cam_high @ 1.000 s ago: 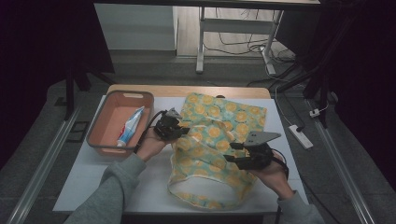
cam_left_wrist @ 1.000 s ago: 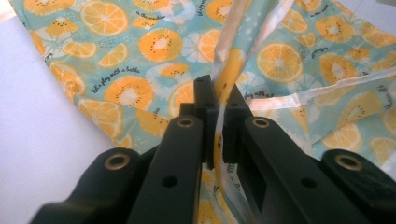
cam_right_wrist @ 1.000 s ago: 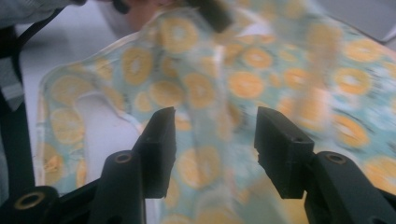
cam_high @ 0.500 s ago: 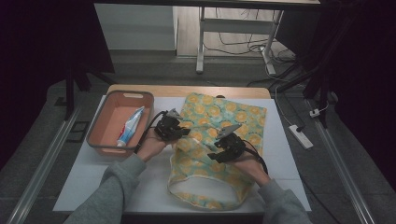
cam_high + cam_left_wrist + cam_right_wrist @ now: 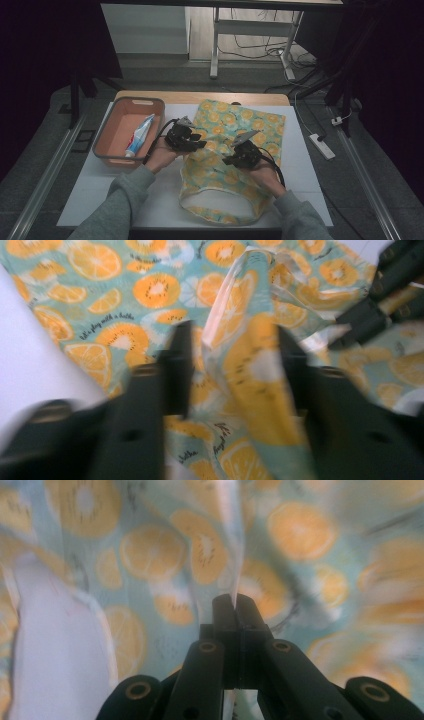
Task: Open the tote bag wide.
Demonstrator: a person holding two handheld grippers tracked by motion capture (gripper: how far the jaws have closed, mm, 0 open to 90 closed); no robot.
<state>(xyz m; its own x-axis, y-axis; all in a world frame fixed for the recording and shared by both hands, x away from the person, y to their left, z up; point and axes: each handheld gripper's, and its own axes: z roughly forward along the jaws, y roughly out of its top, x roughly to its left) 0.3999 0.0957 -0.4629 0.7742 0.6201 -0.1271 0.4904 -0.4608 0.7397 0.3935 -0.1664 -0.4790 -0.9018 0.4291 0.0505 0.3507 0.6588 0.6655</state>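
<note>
That orange-print fabric bag (image 5: 235,160) sprawls mid-tabletop toward the near edge, soft and floppy. Right gripper (image 5: 234,602) just clamped a raised fold; left gripper (image 5: 232,370) just opened, fabric ridge loose between jaws. Grab folds or hems.

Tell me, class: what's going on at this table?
A person is handling an orange-print cloth bag with tongs in each hand. The right tongs have just closed and pinch a raised fold of the cloth. The left tongs have just been opening; a ridge of cloth stands between their jaws, no longer pinched. The bag lies on the white table. Beside it, a tube lies in a tray.
</note>
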